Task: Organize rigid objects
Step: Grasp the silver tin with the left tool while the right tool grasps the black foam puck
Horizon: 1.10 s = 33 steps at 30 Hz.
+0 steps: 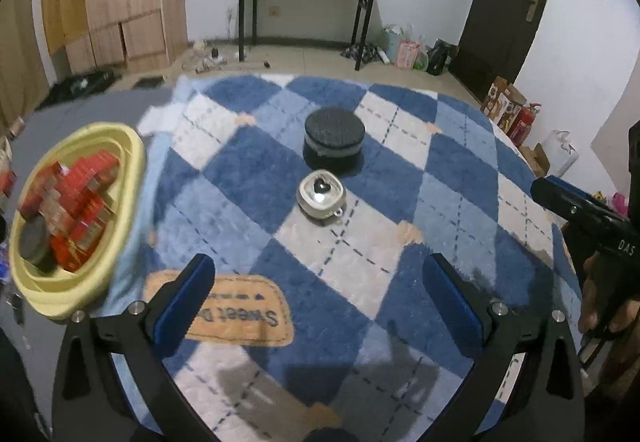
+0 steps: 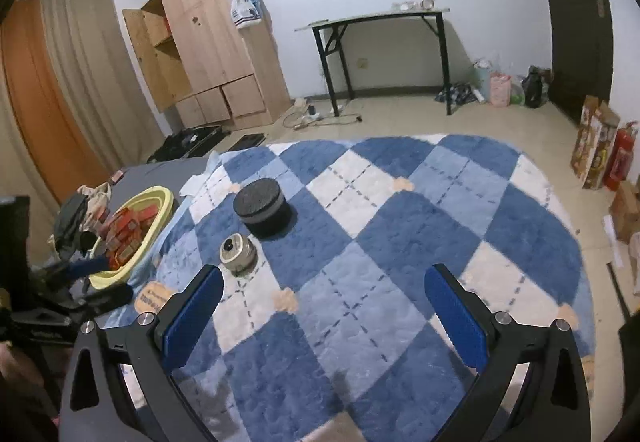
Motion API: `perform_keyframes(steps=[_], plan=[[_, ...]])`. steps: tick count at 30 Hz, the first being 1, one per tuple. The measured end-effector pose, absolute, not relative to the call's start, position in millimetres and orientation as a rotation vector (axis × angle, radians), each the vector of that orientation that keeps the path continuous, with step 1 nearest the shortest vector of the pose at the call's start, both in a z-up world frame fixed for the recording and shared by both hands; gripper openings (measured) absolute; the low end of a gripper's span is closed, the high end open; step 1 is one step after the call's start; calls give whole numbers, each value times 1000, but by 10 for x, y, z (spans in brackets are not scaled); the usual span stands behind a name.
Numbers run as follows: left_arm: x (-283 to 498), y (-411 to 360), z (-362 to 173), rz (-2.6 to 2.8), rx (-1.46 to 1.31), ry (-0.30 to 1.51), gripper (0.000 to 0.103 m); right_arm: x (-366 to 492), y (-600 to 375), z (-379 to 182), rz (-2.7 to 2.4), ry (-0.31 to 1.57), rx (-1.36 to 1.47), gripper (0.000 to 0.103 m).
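From my left tongs [image 1: 320, 298] I saw the yellow basin [image 1: 132, 157] far off to the left of the fingers, blurred, sitting at the edge of the blue checked rug [image 1: 400, 169]. It was packed with red boxes [image 1: 80, 197], with one dark round puck [image 1: 34, 242] lying at its near end. The basin's long axis ran away from me, roughly along the line of the fingers. Straight ahead, between the two blue pads [image 1: 184, 306], lay a small silver tin [image 1: 321, 194] with a black heart on its lid; its little ring tab pointed back toward me and slightly right. Just beyond it stood a round black case [image 1: 334, 139], flat face up, apart from the tin. The left tongs were spread wide with nothing between them.

My right tongs [image 2: 324, 310] were spread wide too, empty, hovering over the rug. From them the tin [image 2: 237, 250] sat just ahead of the left finger, the black case [image 2: 262, 207] a little further on, and the basin [image 2: 160, 201] well to the left.
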<state>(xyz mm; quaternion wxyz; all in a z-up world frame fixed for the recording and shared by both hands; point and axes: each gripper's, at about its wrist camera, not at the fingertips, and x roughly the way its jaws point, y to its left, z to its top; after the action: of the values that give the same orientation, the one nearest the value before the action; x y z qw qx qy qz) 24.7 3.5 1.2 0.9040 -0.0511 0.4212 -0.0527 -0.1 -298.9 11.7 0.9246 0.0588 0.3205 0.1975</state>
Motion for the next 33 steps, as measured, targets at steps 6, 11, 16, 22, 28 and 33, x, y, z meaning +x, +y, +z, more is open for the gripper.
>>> perform_keyframes(steps=[6, 11, 16, 22, 28, 33], plan=[[690, -37, -323, -102, -172, 898, 103, 283, -2994, 35, 397, 694, 146, 103], [1041, -13, -590, -1, -384, 925, 103, 361, -2997, -11, 379, 704, 141, 103], [1272, -63, -760, 46, -440, 905, 101, 394, -2966, -81, 387, 705, 117, 103], [1340, -28, -873, 110, -425, 910, 57, 423, -2990, -137, 383, 711, 132, 103], [1273, 65, -692, 32, -277, 958, 52, 475, -2940, -232, 378, 720, 128, 103], [984, 449, -64, 47, -92, 893, 52, 529, -2531, -341, 417, 698, 5, 103]])
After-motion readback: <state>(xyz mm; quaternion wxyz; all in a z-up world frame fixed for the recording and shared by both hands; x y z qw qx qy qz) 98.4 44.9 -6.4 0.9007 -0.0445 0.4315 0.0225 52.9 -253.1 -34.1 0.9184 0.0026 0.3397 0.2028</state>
